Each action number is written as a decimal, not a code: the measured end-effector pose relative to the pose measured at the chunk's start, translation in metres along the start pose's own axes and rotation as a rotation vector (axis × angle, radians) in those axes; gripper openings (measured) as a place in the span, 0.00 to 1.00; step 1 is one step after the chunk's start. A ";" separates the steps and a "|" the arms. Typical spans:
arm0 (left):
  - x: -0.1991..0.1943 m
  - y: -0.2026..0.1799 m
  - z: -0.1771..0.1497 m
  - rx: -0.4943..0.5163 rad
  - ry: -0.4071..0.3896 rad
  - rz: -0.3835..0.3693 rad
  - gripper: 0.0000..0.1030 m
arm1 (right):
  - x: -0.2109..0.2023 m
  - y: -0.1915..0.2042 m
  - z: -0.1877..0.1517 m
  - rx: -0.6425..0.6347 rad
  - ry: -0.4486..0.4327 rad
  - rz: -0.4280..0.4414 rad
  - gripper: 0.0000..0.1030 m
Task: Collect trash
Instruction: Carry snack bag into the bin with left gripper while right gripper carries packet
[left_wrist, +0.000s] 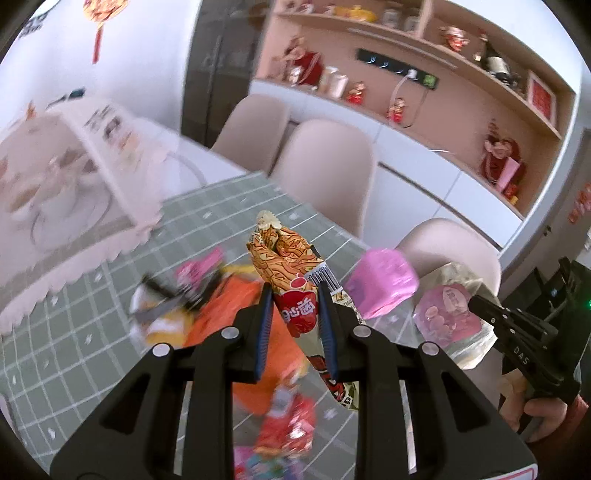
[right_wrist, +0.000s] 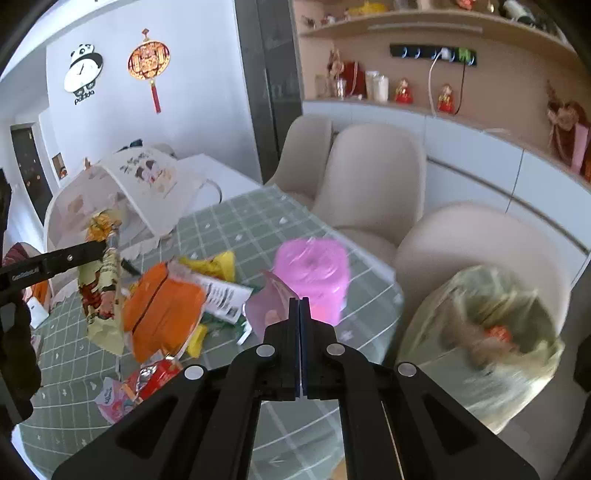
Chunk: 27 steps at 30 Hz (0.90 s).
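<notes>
My left gripper is shut on a gold and red snack wrapper and holds it above the green checked table; the wrapper also shows in the right wrist view. My right gripper is shut on the edge of a clear trash bag that hangs beside the table and holds some trash; a pink packet sits just ahead of its tips. In the left wrist view the bag hangs at the right gripper. An orange wrapper, a yellow one and a red one lie on the table.
A pink roll of bags stands near the table's right edge. A mesh food cover sits at the far left. Beige chairs line the far side. A shelf with figurines runs along the wall.
</notes>
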<state>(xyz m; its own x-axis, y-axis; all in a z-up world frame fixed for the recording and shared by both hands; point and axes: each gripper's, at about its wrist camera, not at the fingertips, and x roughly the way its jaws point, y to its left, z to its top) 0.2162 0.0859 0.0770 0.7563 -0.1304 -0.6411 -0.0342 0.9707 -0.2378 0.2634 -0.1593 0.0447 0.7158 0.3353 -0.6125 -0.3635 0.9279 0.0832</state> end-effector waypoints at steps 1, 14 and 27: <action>0.001 -0.009 0.004 0.009 -0.006 -0.011 0.22 | -0.006 -0.007 0.004 -0.003 -0.014 -0.010 0.03; 0.064 -0.176 0.020 0.162 -0.010 -0.163 0.22 | -0.054 -0.132 0.001 0.074 -0.075 -0.190 0.03; 0.152 -0.303 0.025 0.246 0.026 -0.270 0.22 | -0.067 -0.261 -0.019 0.193 -0.122 -0.286 0.03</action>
<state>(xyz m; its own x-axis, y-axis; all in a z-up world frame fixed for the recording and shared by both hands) 0.3576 -0.2231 0.0699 0.6997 -0.3909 -0.5979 0.3250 0.9196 -0.2209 0.2987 -0.4276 0.0491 0.8422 0.0636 -0.5355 -0.0270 0.9968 0.0759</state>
